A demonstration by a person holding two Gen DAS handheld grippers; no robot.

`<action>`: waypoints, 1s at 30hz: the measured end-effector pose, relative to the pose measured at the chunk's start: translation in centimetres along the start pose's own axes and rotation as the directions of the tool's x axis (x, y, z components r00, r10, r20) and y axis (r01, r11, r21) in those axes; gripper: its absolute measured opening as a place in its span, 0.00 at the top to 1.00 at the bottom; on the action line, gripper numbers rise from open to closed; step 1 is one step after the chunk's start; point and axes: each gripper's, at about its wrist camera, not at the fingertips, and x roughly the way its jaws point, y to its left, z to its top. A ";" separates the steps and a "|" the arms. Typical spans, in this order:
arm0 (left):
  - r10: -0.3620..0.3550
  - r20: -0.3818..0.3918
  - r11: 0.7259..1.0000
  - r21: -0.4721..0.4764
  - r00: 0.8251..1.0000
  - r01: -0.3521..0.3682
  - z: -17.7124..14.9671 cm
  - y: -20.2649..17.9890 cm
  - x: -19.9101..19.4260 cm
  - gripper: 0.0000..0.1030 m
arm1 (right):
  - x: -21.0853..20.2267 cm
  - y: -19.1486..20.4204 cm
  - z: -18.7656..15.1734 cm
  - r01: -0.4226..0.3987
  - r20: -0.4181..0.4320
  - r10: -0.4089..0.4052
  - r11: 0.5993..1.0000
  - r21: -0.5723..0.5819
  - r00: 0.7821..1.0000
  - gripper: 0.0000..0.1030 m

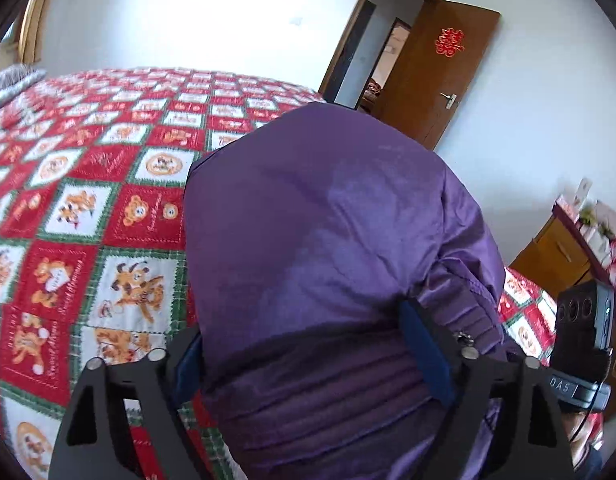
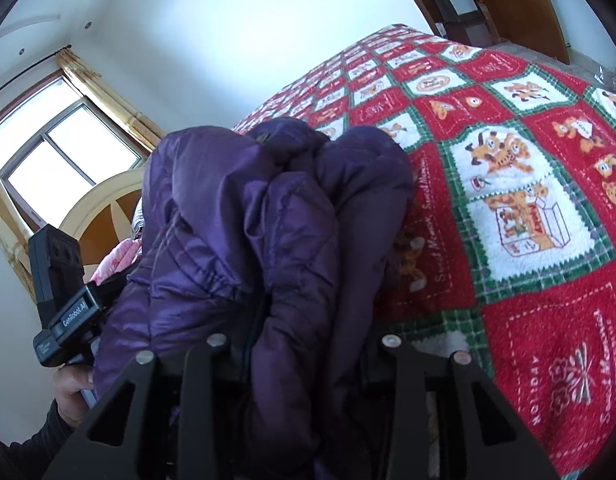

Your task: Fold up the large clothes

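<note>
Now both grippers grip a purple padded jacket over the bed.
Left wrist view: the left gripper (image 1: 308, 354) clamps wide on the purple jacket (image 1: 328, 216), bunched above the red patchwork quilt (image 1: 88, 184). Right wrist view: the right gripper (image 2: 304, 346) pinches narrow on a thick jacket fold (image 2: 284, 240).

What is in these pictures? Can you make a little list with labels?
place: bedroom
garment: purple puffy jacket, bunched up
under it: bed with red, white and green cartoon blanket
left claw: jacket's ribbed hem between its fingers
right claw: jacket's padded folds between its fingers
door: brown, open, red paper cutout on it
window: bright, yellow curtain beside it
</note>
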 end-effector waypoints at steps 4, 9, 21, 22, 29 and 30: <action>0.037 0.010 0.999 0.039 0.999 -0.038 0.0 -0.6 -1.3 0.17 | -0.4 1.5 -0.9 -0.006 -0.010 0.006 1.000 -0.018 1.000 0.64; 0.094 0.028 0.991 0.088 0.995 -0.097 0.0 0.0 -3.9 0.18 | 0.2 4.3 -1.6 -0.021 -0.048 0.019 0.998 -0.057 0.999 0.65; 0.297 0.073 0.955 -0.009 0.952 -0.297 -3.8 7.2 -17.6 0.18 | 6.3 17.0 -5.2 -0.222 -0.203 0.181 0.954 -0.201 0.962 0.65; 0.319 0.077 0.948 -0.028 0.945 -0.317 -4.3 8.2 -19.0 0.18 | 6.9 18.1 -5.5 -0.237 -0.217 0.191 0.948 -0.213 0.957 0.65; 0.416 0.059 0.903 -0.144 0.907 -0.405 -7.4 14.4 -23.2 0.18 | 12.1 24.5 -8.2 -0.294 -0.305 0.203 0.911 -0.291 0.931 0.65; 0.424 0.052 0.898 -0.153 0.904 -0.412 -7.8 15.1 -23.1 0.18 | 13.0 24.8 -8.7 -0.292 -0.318 0.194 0.909 -0.297 0.928 0.65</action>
